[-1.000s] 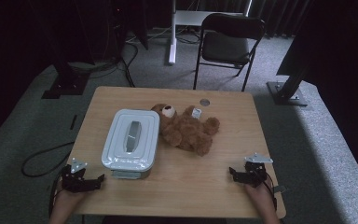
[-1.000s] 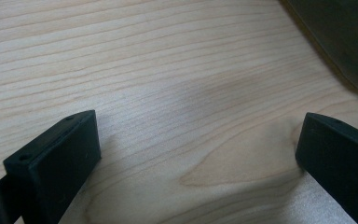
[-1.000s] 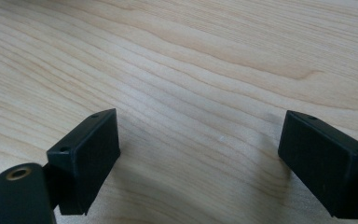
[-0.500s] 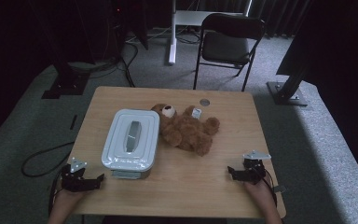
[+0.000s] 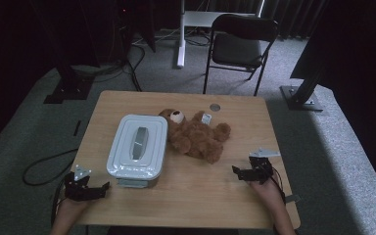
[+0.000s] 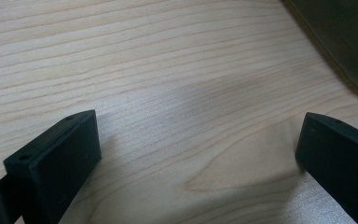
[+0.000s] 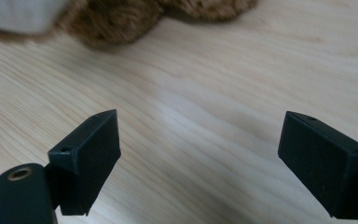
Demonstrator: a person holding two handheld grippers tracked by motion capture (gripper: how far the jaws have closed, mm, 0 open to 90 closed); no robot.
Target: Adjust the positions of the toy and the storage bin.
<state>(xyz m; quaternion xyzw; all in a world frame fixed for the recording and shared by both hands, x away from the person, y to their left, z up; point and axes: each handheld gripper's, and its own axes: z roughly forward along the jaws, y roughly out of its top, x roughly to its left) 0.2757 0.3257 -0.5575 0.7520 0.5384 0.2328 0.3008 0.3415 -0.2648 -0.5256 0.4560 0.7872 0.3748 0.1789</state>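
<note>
Pale wooden worktop [image 5: 186, 196] standing on grey carpet [image 5: 333, 147], a black folding chair [image 5: 242, 44] sitting behind it. Lidded white box [image 5: 138, 145] lying beside a brown teddy bear [image 5: 196, 134]. Left tongs [image 5: 100, 188] and right tongs [image 5: 236, 171] resting at the near edge, both gaping apart, gripping nothing.

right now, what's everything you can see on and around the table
table: 1, light wood, centre
box: 1, white-grey with lid on, left half of table
teddy bear: 1, brown, lying right of the box, touching it
disc: 1, small grey, far edge of table
chair: 1, black folding, beyond the table
carpet: grey, all round
left hand-held gripper: 1, black, near left edge, open, holding nothing
right hand-held gripper: 1, black, near right, open, holding nothing
</note>
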